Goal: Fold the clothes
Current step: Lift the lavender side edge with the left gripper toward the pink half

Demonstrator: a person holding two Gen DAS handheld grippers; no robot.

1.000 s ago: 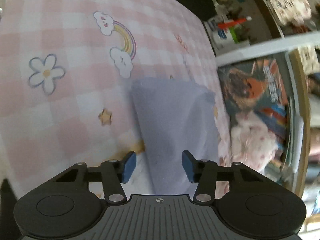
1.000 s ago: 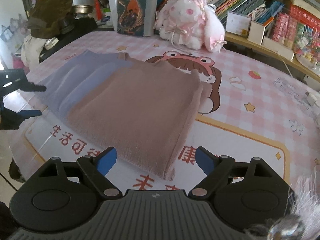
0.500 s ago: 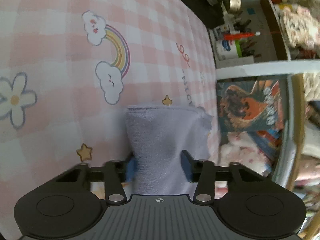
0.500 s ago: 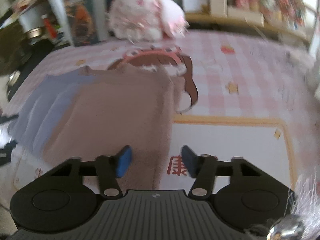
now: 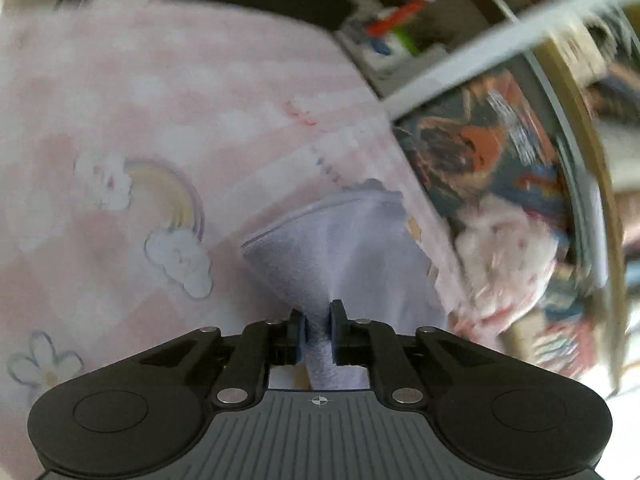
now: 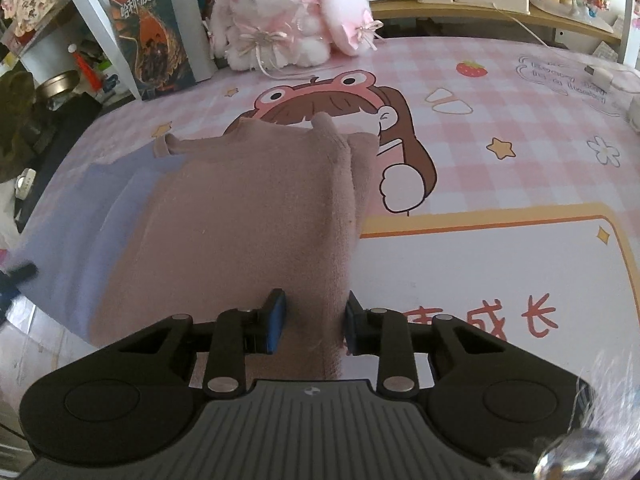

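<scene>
A soft garment lies on the pink checked table mat (image 6: 500, 92). Most of it is dusty brown (image 6: 248, 208), with a lavender part (image 6: 100, 208) on its left. My right gripper (image 6: 315, 320) has its jaws drawn in on the raised near right edge of the brown part. In the left wrist view, my left gripper (image 5: 318, 320) is shut on a pinched corner of the lavender cloth (image 5: 352, 240), which fans out ahead of it over the mat (image 5: 120, 100). That view is blurred by motion.
A white and pink plush rabbit (image 6: 280, 12) and an upright book (image 6: 156, 36) stand at the table's far edge, with shelves behind. A white charger and cable (image 6: 600, 76) lie far right. A metal bowl (image 6: 58, 84) sits off the table's left side.
My left gripper went from open around the lavender corner to shut on it. The right gripper moved forward onto the brown edge and its jaws narrowed from wide open.
</scene>
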